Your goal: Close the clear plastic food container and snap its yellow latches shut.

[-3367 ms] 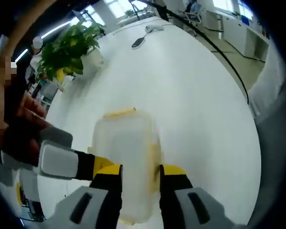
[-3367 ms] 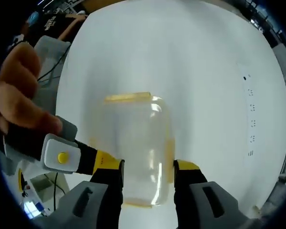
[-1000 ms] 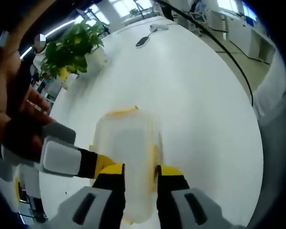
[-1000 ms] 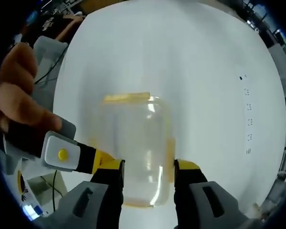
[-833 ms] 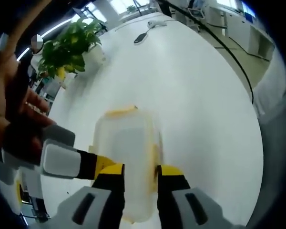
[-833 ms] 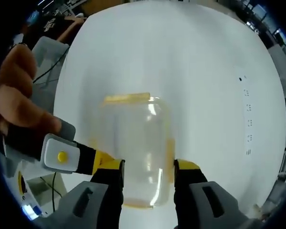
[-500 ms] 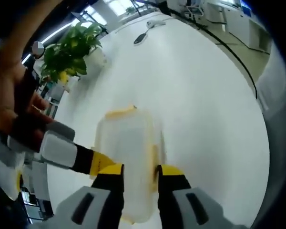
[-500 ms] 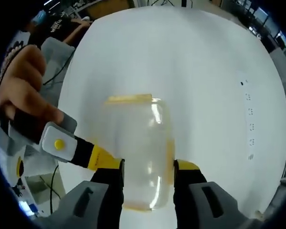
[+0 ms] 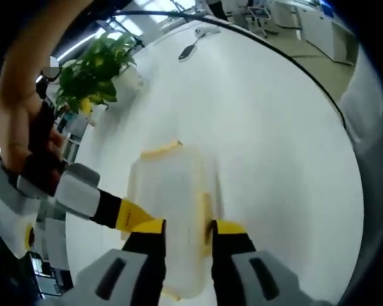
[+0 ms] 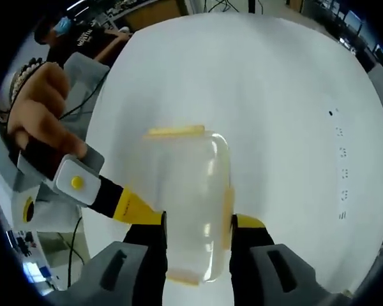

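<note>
Ideally, squeeze evenly from both sides so each yellow latch [image 10: 227, 207] clicks flat against the wall without tipping the clear food container [image 10: 185, 204]. On the white table [image 10: 274, 95], the container stands between both pairs of jaws. The left gripper [image 9: 186, 245] and right gripper [image 10: 196, 241] clamp its sides, jaws container-wide.

No lettering, label, brand or number can be made out for certain in either view. In the right gripper view, a person's dark shirt [image 10: 92, 37] at the far edge of the white table [image 10: 274, 95] carries pale print, too small and blurred to read. On the same table a row of small dark marks [image 10: 342, 172] runs along one side; they look like dots or symbols, and no character among them can be told.
</note>
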`<state>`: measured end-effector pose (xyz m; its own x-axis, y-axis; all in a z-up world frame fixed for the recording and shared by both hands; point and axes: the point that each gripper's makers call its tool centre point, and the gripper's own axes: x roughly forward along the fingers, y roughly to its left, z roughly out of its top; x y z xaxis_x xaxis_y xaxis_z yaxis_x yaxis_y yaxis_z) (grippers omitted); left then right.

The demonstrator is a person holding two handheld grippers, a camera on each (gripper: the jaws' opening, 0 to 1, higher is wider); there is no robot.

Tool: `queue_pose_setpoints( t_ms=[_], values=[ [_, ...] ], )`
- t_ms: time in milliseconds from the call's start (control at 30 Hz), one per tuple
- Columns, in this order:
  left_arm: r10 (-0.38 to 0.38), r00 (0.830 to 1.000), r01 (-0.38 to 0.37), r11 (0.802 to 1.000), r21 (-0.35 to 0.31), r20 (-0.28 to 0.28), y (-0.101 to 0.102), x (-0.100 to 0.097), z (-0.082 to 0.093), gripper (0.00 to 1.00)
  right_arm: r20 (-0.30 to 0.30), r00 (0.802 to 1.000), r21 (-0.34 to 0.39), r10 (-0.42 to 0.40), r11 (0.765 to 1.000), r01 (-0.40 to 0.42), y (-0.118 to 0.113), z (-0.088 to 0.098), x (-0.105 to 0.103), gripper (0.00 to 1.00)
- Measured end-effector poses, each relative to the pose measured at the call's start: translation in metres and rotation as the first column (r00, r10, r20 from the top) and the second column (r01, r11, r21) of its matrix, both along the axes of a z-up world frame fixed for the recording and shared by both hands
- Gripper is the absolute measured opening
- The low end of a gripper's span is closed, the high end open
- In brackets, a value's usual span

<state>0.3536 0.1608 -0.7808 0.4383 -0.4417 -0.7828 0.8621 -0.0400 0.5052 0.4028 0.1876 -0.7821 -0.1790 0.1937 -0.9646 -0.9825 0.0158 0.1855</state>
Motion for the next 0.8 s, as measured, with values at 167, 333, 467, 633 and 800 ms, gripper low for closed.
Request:
queue_pose_setpoints(
  t_ms=[167,333,467,633,800],
  values=[
    [0.0,1.0,0.0,1.0,-0.006,0.004,0.0,0.001,0.001,0.2,-0.013,1.0,0.025,0.01,1.0,-0.01,-0.002,0.001,0.007,0.29],
    [-0.004,1.0,0.004,1.0,0.006,0.007,0.0,0.002,0.001,0.21,0.065,0.998,0.068,0.009,0.998,-0.013,0.0,0.007,0.026,0.06],
    [-0.005,1.0,0.004,1.0,0.021,0.029,-0.004,0.009,0.001,0.22,0.14,0.983,0.016,0.116,0.993,-0.119,-0.006,0.009,0.015,0.02],
    [-0.008,0.999,0.007,1.0,0.027,0.033,-0.004,0.005,0.0,0.22,0.09,0.994,0.013,0.055,0.998,-0.056,-0.003,0.007,0.03,0.05],
    [-0.005,0.999,0.005,1.0,-0.001,0.032,-0.005,0.004,0.0,0.23,0.05,0.997,0.01,0.065,0.998,-0.066,-0.004,0.009,0.022,0.12]
  ],
)
